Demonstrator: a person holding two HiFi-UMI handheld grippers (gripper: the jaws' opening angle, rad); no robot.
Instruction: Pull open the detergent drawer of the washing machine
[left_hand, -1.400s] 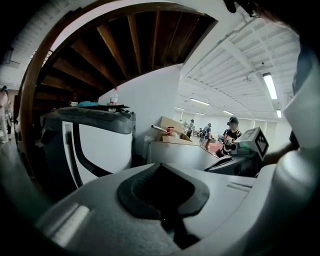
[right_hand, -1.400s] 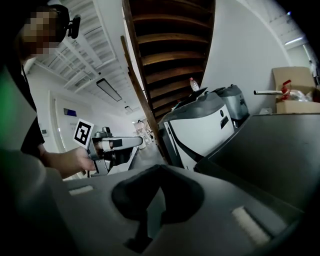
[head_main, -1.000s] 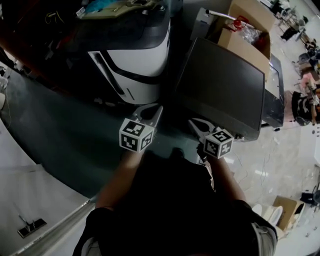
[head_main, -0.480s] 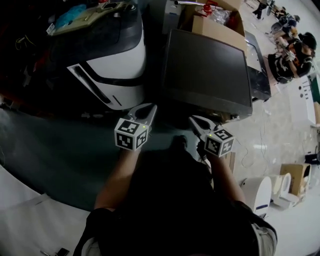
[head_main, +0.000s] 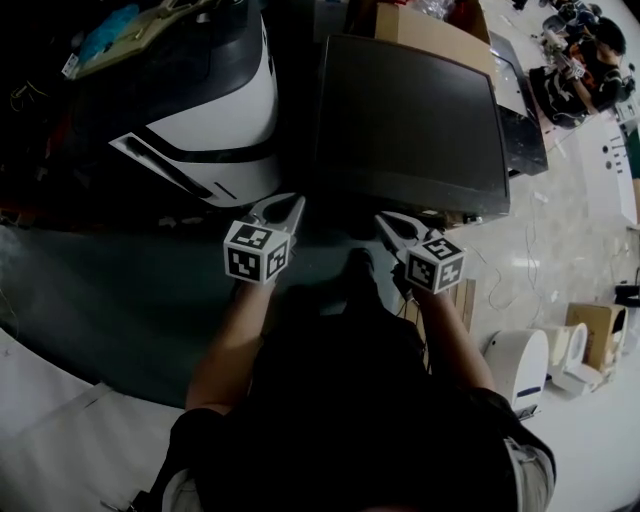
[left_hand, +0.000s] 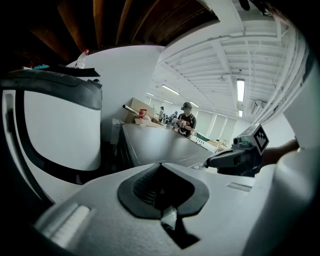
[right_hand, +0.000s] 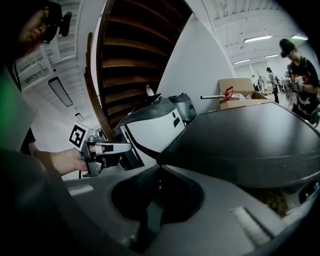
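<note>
Just ahead of the person, two empty claws hang before two machines.

Nearest, the left claw (head_main: 292, 202) and the right claw (head_main: 386, 222) are both clenched on nothing, side by side and apart above the dark floor (head_main: 120, 300). Beyond them stand a white machine (head_main: 215, 125) on the left and a dark-topped machine (head_main: 410, 110) on the right; the detergent drawer cannot be made out on either. Farther back sits a cardboard box (head_main: 405, 18).

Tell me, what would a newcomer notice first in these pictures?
The left gripper and right gripper, both shut and empty, sit mid-frame in the head view. Beyond them stand a white-and-black appliance at the left and a dark flat-topped machine at the right.
</note>
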